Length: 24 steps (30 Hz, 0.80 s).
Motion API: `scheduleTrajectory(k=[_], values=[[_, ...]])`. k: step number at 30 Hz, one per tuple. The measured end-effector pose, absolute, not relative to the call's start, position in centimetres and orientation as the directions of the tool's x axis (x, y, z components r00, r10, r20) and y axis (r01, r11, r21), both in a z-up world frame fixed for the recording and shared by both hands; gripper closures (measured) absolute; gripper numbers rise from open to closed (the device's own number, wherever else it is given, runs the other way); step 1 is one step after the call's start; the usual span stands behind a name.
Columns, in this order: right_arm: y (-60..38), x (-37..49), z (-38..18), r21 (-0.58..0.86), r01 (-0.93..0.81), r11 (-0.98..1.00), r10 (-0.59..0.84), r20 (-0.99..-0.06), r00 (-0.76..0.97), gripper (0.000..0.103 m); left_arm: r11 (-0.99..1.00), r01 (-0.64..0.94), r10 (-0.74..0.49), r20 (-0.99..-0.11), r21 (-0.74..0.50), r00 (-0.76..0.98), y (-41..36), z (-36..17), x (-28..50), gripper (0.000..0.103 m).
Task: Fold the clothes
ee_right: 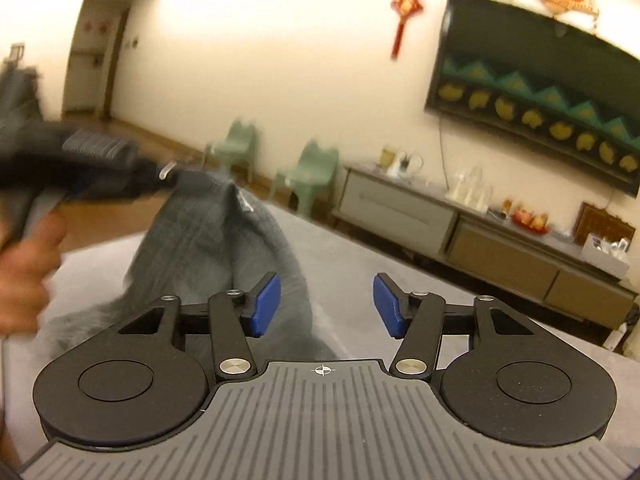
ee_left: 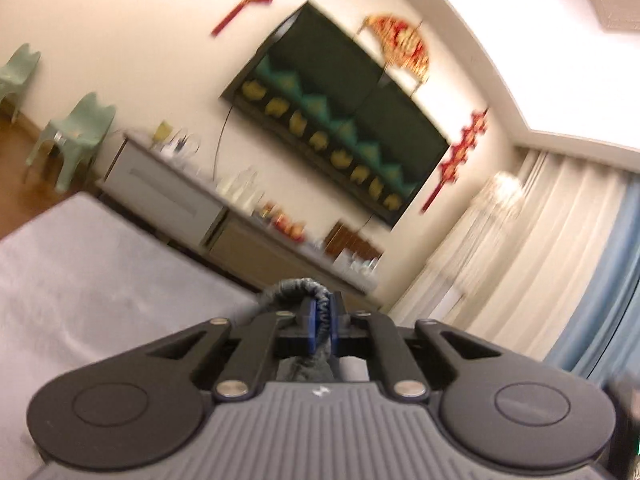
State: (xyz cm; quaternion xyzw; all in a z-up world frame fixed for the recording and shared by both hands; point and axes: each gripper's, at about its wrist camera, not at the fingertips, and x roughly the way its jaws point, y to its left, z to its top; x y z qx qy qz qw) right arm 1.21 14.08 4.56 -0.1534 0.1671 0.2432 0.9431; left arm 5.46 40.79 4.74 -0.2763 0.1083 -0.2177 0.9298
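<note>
Left jaws clamped tight on a bunched edge of the grey garment point(ee_right: 224, 240), blue pads nearly meeting with fabric pinched between; right jaws wide apart, nothing between the pads. The left gripper point(ee_left: 322, 316) holds its pinch high, cloth arching over the fingertips in its own view. From the right wrist view the garment hangs from that pinch in a tall peak and drapes down onto the pale grey worktop point(ee_right: 460, 320), its lower part spread and rumpled there, just ahead of and left of the right gripper point(ee_right: 326, 304). Judgement: a lift-and-spread stage, garment raised by one point; whether opening out or carrying a fold over, can't tell. To do it well: the free jaws want a matching edge or corner, not mid-fabric, so the cloth hangs square; keep the held pinch steady and high enough that the hem clears the worktop; avoid catching two layers. Pose: the hand point(ee_right: 24, 272) grips the left tool's handle at the left edge of the right view, tool roughly level and rolled, its camera tilted up toward the wall and the TV point(ee_left: 340, 120). Right gripper sits low over the worktop, level, pointing across it toward the sideboard point(ee_right: 460, 224). Motion blur on the left side.
</note>
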Motion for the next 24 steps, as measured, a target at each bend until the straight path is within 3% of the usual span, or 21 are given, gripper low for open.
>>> scheduleTrajectory(k=[2, 9, 13, 16, 19, 22, 24], values=[[16.4, 2.7, 2.4, -0.176, -0.527, 0.831, 0.401, -0.467, 0.788, 0.073, 0.746, 0.369, -0.471, -0.047, -0.555, 0.881, 41.1, 5.2, 5.5, 0.096], [24.5, 7.7, -4.9, -0.055, -0.564, 0.824, 0.369, -0.703, 0.607, 0.077, 0.727, 0.451, -0.504, 0.042, -0.518, 0.862, 41.5, 5.3, 2.5, 0.096], [23.3, 5.1, -4.1, -0.031, -0.615, 0.788, 0.426, -0.694, 0.581, 0.067, 0.726, 0.43, -0.495, 0.026, -0.537, 0.868, 43.4, 3.7, 0.7, 0.096], [21.6, 1.6, -3.1, -0.036, -0.676, 0.736, 0.485, -0.668, 0.564, 0.042, 0.736, 0.421, -0.5, -0.006, -0.531, 0.866, 43.9, 3.0, -0.2, 0.096], [18.3, -3.9, -1.0, -0.079, -0.763, 0.642, 0.573, -0.612, 0.545, 0.042, 0.75, 0.42, -0.504, -0.028, -0.511, 0.863, 43.6, 3.2, -0.8, 0.096], [16.0, -5.6, 1.5, -0.239, -0.691, 0.682, 0.535, -0.481, 0.694, 0.042, 0.772, 0.418, -0.499, -0.049, -0.479, 0.865, 43.7, 3.8, -2.3, 0.096], [14.7, -4.9, 2.9, -0.24, -0.66, 0.712, 0.516, -0.459, 0.724, 0.042, 0.81, 0.38, -0.473, -0.114, -0.447, 0.874, 44.5, 3.2, -4.0, 0.095]])
